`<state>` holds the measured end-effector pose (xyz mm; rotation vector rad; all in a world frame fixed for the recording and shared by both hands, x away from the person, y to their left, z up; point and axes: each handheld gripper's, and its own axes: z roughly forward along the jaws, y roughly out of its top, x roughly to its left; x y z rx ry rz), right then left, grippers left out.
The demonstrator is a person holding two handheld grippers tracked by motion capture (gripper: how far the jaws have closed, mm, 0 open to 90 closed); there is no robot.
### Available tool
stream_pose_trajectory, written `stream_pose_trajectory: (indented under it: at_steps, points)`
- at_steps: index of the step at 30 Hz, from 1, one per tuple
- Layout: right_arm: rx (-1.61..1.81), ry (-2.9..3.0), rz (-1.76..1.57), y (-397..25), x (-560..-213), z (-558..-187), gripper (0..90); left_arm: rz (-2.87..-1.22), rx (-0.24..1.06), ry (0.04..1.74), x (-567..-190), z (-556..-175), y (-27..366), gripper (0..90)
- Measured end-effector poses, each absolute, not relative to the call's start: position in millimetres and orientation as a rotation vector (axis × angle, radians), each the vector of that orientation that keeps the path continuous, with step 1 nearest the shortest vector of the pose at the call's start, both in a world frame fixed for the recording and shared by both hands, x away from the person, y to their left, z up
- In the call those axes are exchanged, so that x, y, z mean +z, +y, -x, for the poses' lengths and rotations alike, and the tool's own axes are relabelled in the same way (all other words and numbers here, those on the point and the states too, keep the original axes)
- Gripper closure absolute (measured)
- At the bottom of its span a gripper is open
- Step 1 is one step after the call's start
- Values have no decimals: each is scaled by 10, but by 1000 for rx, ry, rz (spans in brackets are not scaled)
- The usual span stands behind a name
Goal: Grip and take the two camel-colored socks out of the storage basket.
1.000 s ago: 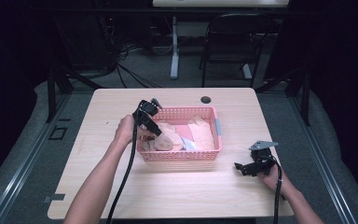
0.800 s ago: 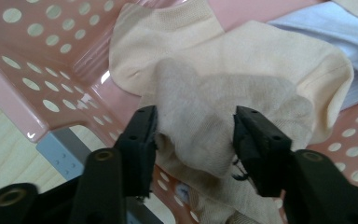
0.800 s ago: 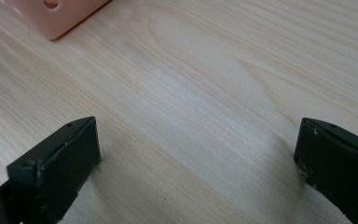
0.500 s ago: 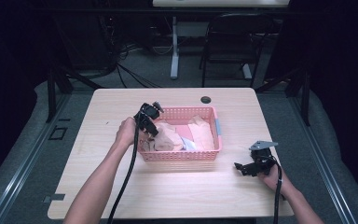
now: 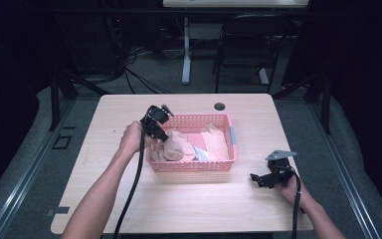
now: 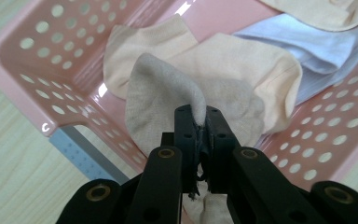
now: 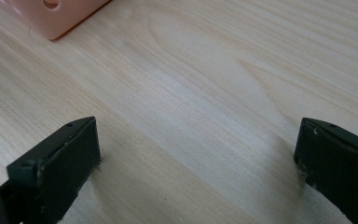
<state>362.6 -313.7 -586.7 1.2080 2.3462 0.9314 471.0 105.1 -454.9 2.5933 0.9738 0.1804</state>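
Beige sock (image 6: 158, 100) is getting pinched right at a fold by the left gripper (image 6: 199, 122), whose jaws are clamping tight on the fabric with basically no gap between them. It's sitting at the near-left end of the pink basket (image 5: 189, 167), bunched up into a little peak where the jaws are biting it, with the rest of it draping down over the basket's wall. My guess is that grabbing a raised fold like that is just the easiest way to get hold of something floppy, since there's no edge to hook otherwise.

Deeper in the basket there's a peach sock (image 6: 242, 70) lying flat under the beige one, and a pale blue cloth (image 6: 317, 51) tucked past that toward the far wall. Another tan piece is lying at the basket's right end in the high view, but I can't tell what it is exactly.

The right gripper (image 7: 196, 154) is hanging out well to the right of the basket, jaws spread wide over bare wooden table (image 7: 214, 70), holding nothing. It's probably parked there so it's staying out of the way while the left one is working.
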Motion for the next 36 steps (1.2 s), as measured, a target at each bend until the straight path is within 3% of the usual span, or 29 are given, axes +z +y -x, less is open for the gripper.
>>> stream_pose_trajectory:
  at_steps: [36]
  points:
    - [928, 2346, -1207, -3137, -5867, -3626, 0, -2597, 185, 882, -3701, -4661, 1054, 854]
